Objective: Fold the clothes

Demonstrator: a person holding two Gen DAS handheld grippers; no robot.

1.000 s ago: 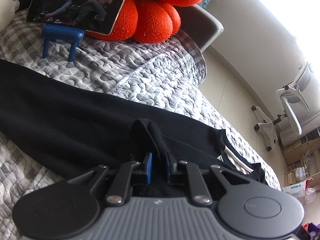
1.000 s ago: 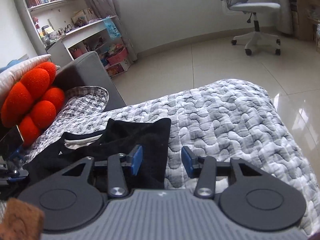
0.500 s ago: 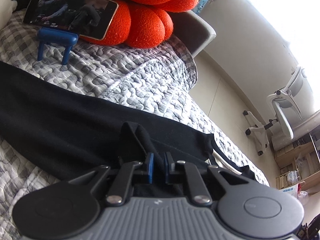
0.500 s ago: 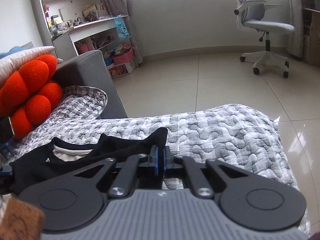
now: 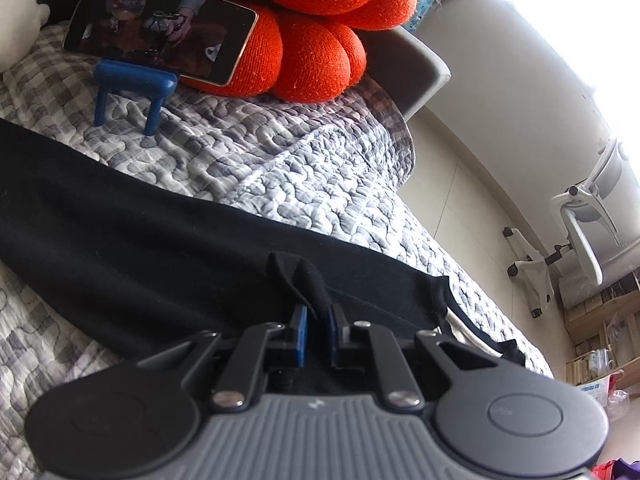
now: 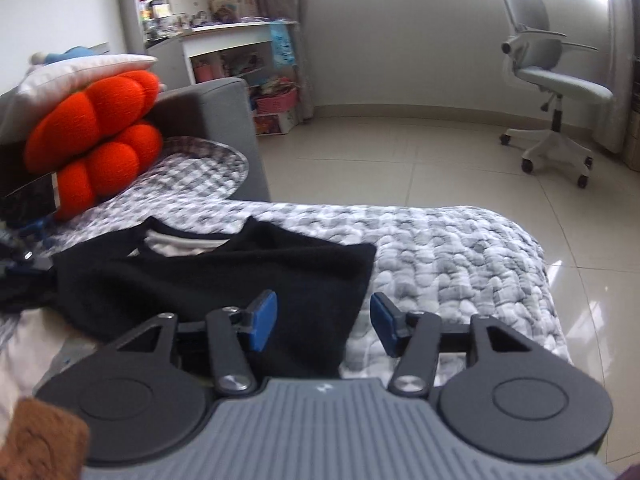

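My left gripper [image 5: 316, 330] pinches a raised fold of the black garment [image 5: 168, 248], which lies spread across the grey quilt [image 5: 288, 168]. My right gripper [image 6: 324, 322] hangs over the garment's corner, its jaws spread with nothing clamped; they have just been opening, having been pressed together on that corner half a second ago.
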